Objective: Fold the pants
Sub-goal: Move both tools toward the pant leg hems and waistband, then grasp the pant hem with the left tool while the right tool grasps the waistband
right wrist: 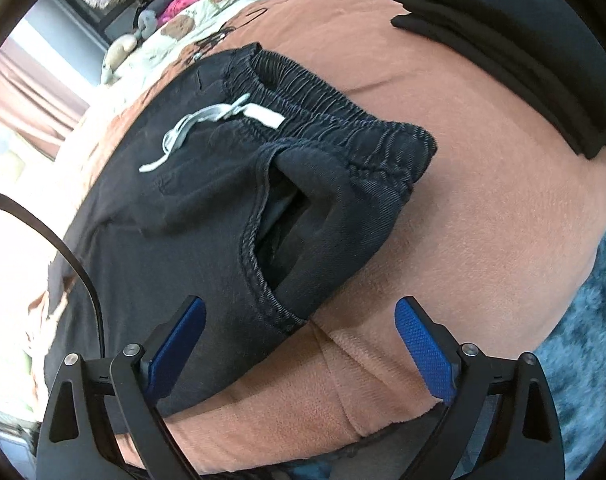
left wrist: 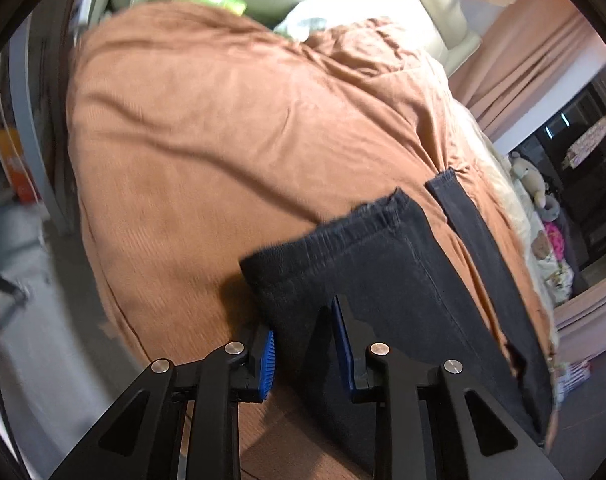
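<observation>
Black pants lie flat on a brown blanket. In the left wrist view I see the two leg ends: the near leg with its frayed hem, and the other leg to the right. My left gripper stands narrow astride the near leg's left edge, with cloth between the blue pads but not clearly pinched. In the right wrist view the elastic waistband, a white drawstring and a gaping side pocket show. My right gripper hovers wide open over the pants' hip edge.
A stack of folded black clothes sits on the blanket beyond the waistband. Plush toys and patterned bedding lie past the pants. A black cable crosses the left side. A blue-grey rug lies below the bed edge.
</observation>
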`<move>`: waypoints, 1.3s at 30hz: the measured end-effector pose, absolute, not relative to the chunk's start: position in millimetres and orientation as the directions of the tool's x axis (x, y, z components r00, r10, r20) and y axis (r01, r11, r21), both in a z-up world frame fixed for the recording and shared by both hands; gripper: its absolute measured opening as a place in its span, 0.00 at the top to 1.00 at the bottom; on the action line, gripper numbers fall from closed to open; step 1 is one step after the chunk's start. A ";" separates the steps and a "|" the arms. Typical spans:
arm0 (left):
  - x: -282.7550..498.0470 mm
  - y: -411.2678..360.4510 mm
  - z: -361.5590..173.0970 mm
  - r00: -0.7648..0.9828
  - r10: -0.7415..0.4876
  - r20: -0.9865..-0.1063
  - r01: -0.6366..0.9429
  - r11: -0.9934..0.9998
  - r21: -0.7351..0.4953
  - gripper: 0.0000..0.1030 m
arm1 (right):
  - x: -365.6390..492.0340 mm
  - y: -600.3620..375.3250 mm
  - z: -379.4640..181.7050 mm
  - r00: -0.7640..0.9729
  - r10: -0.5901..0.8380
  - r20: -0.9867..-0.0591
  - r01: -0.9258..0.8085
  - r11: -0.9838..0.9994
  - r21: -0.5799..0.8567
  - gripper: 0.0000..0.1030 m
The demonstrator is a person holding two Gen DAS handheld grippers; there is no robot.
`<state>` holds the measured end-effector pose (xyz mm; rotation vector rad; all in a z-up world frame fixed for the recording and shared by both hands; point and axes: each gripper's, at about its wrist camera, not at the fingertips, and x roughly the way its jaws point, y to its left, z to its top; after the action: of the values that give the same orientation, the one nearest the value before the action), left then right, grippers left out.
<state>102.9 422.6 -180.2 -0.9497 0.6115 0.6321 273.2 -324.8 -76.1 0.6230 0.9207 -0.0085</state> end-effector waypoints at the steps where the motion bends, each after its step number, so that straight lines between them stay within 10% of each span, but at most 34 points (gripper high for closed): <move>1: 102.9 420.5 -180.8 0.664 0.216 -0.716 -0.723 0.432 -0.539 0.74 | 272.8 -328.3 -77.9 0.617 0.257 -0.743 0.271 0.818 0.508 0.07; 7: 105.7 420.6 -172.3 0.641 0.240 -0.729 -0.741 0.443 -0.505 0.93 | 272.9 -353.3 -84.9 0.635 0.331 -0.698 0.265 0.756 0.599 0.14; 21: 115.7 410.9 -116.7 0.706 0.287 -0.647 -0.690 0.485 -0.538 0.97 | 300.8 -399.6 -106.5 0.662 0.418 -0.622 0.251 0.659 0.709 0.30; 27: 121.2 402.6 -103.7 0.700 0.302 -0.647 -0.694 0.501 -0.517 0.98 | 322.6 -390.9 -124.5 0.592 0.547 -0.593 0.210 0.606 0.768 0.54; 31: 124.1 401.9 -94.3 0.701 0.311 -0.642 -0.694 0.505 -0.513 0.98 | 329.6 -387.3 -121.2 0.588 0.557 -0.587 0.179 0.618 0.766 0.87; 39: 126.5 414.0 -78.6 0.713 0.320 -0.624 -0.688 0.493 -0.533 0.98 | 331.0 -390.3 -85.6 0.654 0.565 -0.504 0.074 0.615 0.785 0.94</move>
<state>126.5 414.0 -78.6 -0.8530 0.4840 0.6413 331.0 -390.3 -85.6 0.8806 0.8279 0.3231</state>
